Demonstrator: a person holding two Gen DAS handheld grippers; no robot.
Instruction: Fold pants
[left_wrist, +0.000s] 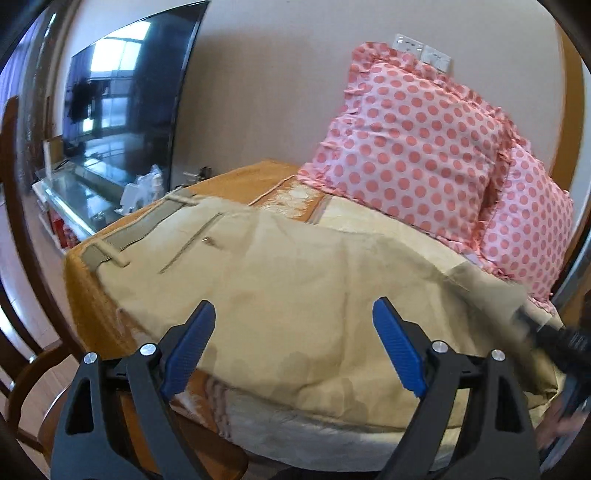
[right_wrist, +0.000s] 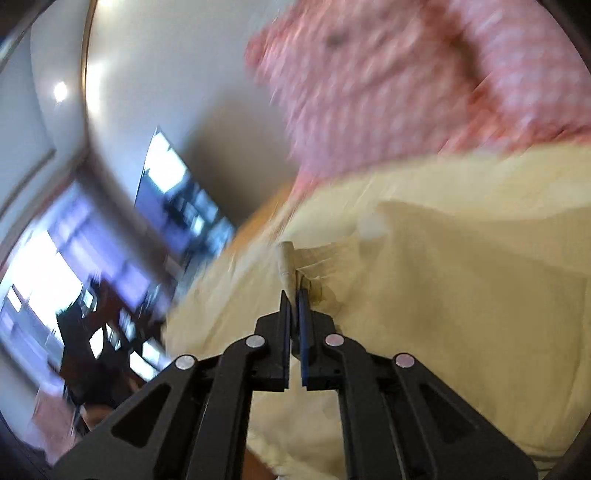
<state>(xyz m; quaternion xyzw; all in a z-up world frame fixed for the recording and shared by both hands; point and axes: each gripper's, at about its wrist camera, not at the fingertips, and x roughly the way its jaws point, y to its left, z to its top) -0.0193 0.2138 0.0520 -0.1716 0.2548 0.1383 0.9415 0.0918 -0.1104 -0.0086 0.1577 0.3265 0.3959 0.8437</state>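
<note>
1. Khaki pants (left_wrist: 280, 280) are spread flat on the orange cushion (left_wrist: 88, 295), next to the polka-dot pillows (left_wrist: 413, 144).
2. Left gripper (left_wrist: 293, 343) hovers wide open above them.
3. Right gripper (right_wrist: 294, 295) is pinched tight on a pant hem (right_wrist: 287, 266).

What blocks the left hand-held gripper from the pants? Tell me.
Nothing visible. The left hand-held gripper hangs open just above the pants, with only bare fabric between its fingers; the pillows sit beyond.
</note>
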